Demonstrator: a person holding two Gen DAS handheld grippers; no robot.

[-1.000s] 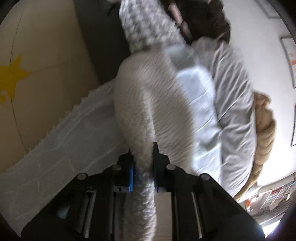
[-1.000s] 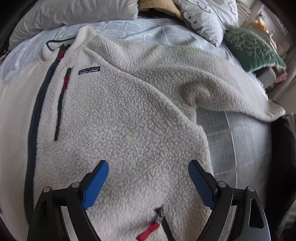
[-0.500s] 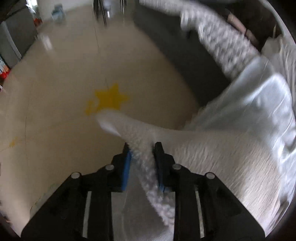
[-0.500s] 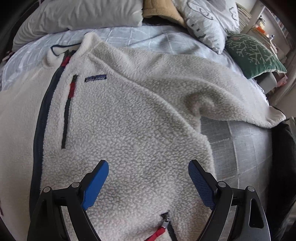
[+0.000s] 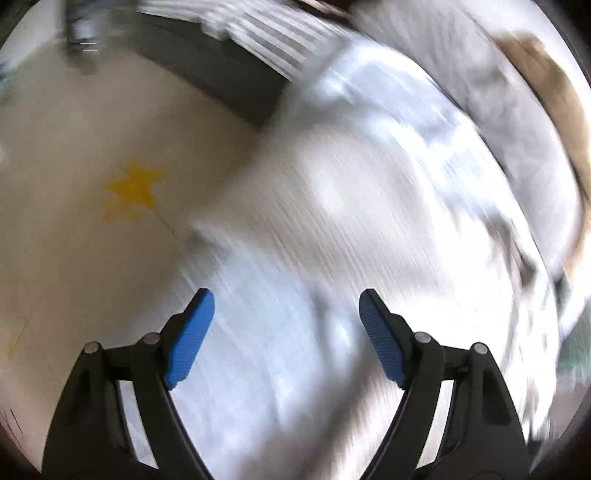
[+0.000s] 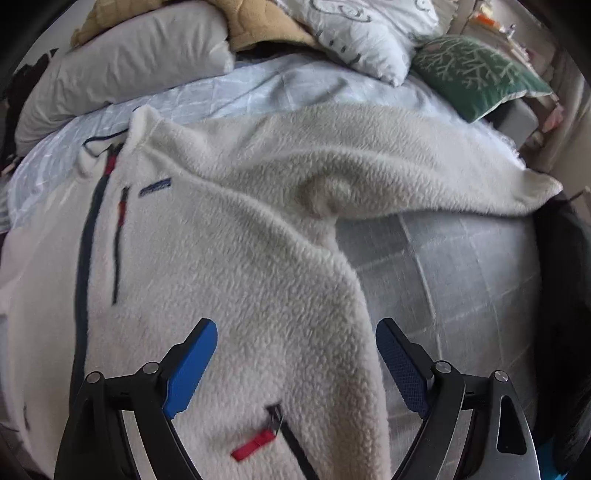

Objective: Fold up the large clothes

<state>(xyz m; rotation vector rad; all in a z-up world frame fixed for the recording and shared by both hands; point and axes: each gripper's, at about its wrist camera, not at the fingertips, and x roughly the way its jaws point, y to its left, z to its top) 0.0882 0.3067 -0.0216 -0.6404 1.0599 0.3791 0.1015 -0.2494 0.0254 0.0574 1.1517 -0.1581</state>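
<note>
A cream fleece jacket [image 6: 236, 251] with a dark front zip and red pulls lies spread on the bed [image 6: 461, 266]. One sleeve [image 6: 424, 177] stretches out to the right. My right gripper [image 6: 295, 354] is open and empty, just above the jacket's lower right part near its side edge. My left gripper [image 5: 282, 325] is open and empty over the bed's left edge. The left wrist view is heavily blurred; a pale sleeve of the jacket [image 5: 325, 199] lies ahead of the fingers.
Grey pillow [image 6: 122, 66], patterned white pillow [image 6: 365, 33] and green cushion [image 6: 476, 70] line the head of the bed. A tan blanket [image 6: 266, 29] lies between them. Beige floor with a yellow star [image 5: 133, 184] is left of the bed.
My left gripper has opened and let go of the fleece sleeve, which now lies ahead on the bed. The right gripper has drifted slightly over the jacket, still open.
</note>
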